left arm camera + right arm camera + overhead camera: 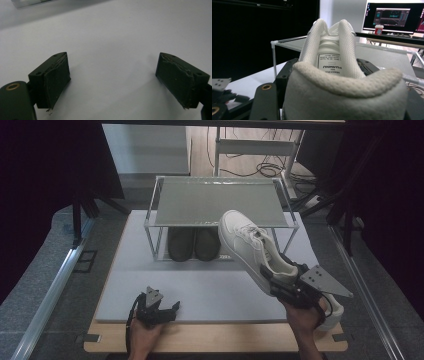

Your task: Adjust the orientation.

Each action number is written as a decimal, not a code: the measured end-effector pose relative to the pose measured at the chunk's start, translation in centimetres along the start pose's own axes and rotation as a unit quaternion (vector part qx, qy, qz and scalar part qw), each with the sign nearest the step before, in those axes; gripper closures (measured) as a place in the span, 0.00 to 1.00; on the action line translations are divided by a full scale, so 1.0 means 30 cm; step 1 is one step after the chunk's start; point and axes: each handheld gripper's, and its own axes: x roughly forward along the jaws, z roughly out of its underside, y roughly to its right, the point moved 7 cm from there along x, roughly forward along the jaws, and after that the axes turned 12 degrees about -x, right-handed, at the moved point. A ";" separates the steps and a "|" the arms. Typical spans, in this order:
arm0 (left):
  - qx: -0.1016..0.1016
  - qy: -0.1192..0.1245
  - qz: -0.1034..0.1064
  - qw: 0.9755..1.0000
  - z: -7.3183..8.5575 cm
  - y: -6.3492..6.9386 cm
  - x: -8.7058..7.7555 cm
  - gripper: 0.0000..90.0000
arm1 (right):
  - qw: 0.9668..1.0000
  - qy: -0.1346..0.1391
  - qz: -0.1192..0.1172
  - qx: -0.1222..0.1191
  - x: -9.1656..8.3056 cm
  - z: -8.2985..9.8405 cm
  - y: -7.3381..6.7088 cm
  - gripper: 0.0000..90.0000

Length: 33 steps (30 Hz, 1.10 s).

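Right claw (280, 279) clamped on white sneaker (247, 245) at the heel, held tilted above the table (200, 290), right of the rack (220, 202). Left claw (167, 307) wide, empty, near left.

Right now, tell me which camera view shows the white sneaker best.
The high view: the white sneaker shows nearly whole there, toe raised toward the shelf rack, heel clamped in the right gripper. The right gripper view gives a close look at its heel collar and tongue label alone. The left gripper view faces bare mat.
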 end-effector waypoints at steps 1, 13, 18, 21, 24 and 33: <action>-0.001 0.000 0.000 1.000 0.000 0.000 0.000 0.13 | 1.000 0.000 0.001 -0.001 0.012 -0.004 0.002 0.42; 0.000 0.000 0.000 1.000 0.000 0.000 0.000 0.13 | 1.000 0.007 0.013 -0.004 0.155 -0.041 0.008 0.42; 0.001 0.000 0.000 1.000 0.000 0.000 0.000 0.13 | 1.000 0.004 0.021 -0.002 0.218 -0.039 0.008 0.42; 0.000 0.000 0.000 1.000 0.000 0.000 0.000 0.13 | 1.000 0.000 0.027 -0.001 0.258 -0.037 0.010 0.42; 0.000 0.000 0.000 1.000 0.000 0.000 0.000 0.13 | 1.000 -0.001 0.031 -0.001 0.295 -0.041 0.010 0.42; 0.000 0.001 0.000 1.000 0.000 0.000 0.000 0.13 | 0.999 -0.007 0.047 0.004 0.402 -0.060 0.023 0.42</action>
